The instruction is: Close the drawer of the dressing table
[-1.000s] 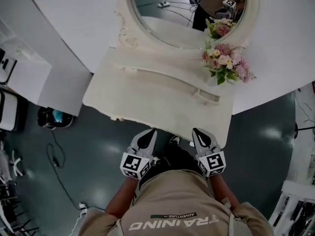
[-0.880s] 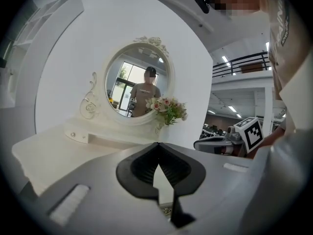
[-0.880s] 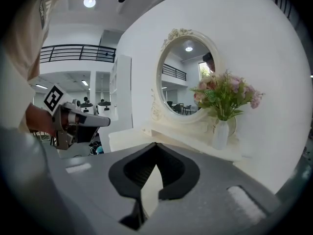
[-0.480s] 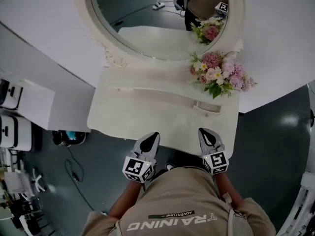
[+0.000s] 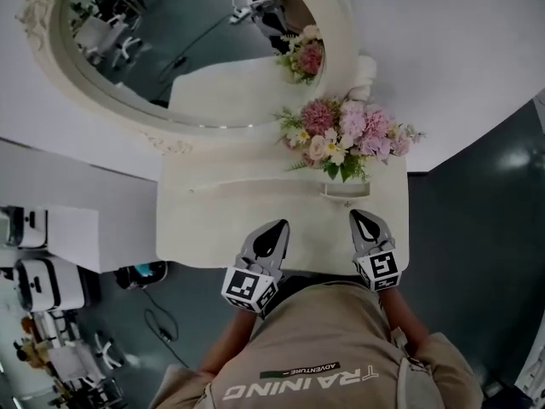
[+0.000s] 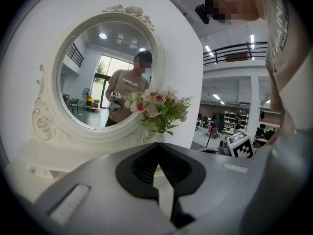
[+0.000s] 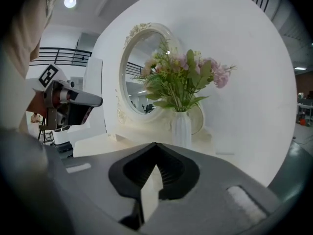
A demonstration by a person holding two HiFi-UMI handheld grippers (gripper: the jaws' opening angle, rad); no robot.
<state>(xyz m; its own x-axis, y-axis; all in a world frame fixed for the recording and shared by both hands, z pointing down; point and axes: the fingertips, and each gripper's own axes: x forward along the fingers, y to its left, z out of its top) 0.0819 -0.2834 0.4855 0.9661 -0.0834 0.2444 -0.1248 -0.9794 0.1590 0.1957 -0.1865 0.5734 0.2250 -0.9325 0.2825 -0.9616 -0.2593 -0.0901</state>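
Progress: no open drawer is showing in any view. The dressing table (image 5: 221, 220) is filling the middle of the head view, and its front edge is running unbroken along the lower middle of the frame, with nothing jutting out past it. The front face below that edge is lying out of sight under the tabletop and the person's torso, so the drawer is probably already pushed in, though this cannot be confirmed. What is left, at most, is a final push and a check.

Grippers: the left gripper (image 5: 274, 233) and the right gripper (image 5: 364, 224) are pointing at the table's front edge, lower centre. In each gripper's own view the jaws are meeting at the tips and gripping nothing.

Count: one dressing table; one oval mirror (image 5: 170, 49), upper left; one bunch of flowers (image 5: 341, 139) in one white vase (image 7: 181, 129), right of centre; two grippers; no drawer on view.
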